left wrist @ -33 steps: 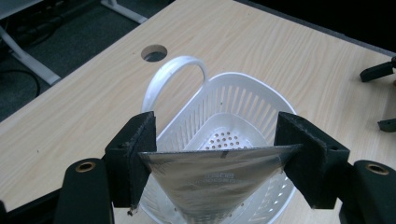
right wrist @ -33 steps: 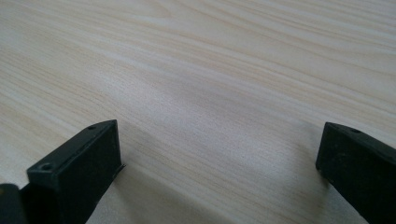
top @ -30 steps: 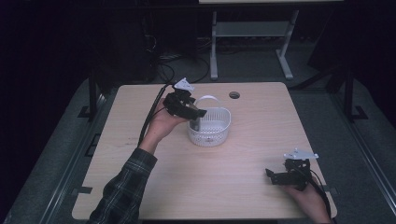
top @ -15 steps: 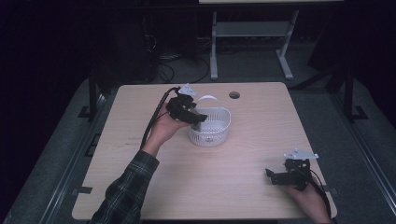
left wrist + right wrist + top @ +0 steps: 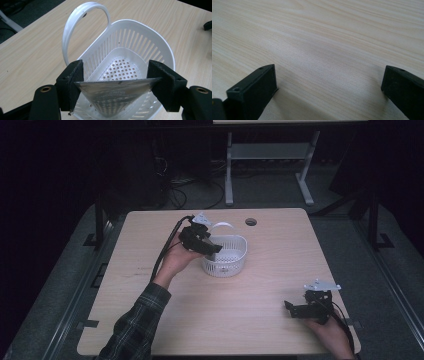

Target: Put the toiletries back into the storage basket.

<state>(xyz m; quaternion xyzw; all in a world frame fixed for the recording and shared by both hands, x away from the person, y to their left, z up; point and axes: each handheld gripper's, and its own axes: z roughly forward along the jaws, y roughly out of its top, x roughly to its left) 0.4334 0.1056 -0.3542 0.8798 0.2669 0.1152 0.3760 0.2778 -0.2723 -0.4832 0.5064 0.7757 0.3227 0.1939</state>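
A white slotted plastic basket [image 5: 228, 267] with a hoop handle [image 5: 75, 22] stands on the wooden table, back of centre. My left gripper [image 5: 212, 248] hangs at its left rim, pointing into it. In the left gripper view the jaws of the left gripper [image 5: 115, 83] are shut on a shiny silver foil packet [image 5: 113, 96], stretched flat between the pads just above the basket [image 5: 160, 41] and its perforated floor. My right gripper [image 5: 294, 308] rests near the table's front right corner. In the right gripper view the right gripper [image 5: 329, 82] stands open over bare wood.
A round cable hole [image 5: 251, 222] sits in the table [image 5: 270, 285] behind the basket. The left gripper's black cable [image 5: 167, 247] trails back over the left side. A metal stand [image 5: 270, 155] is on the floor beyond the table.
The left gripper with the packet has shifted slightly at the basket's left rim. The right gripper has stayed put.
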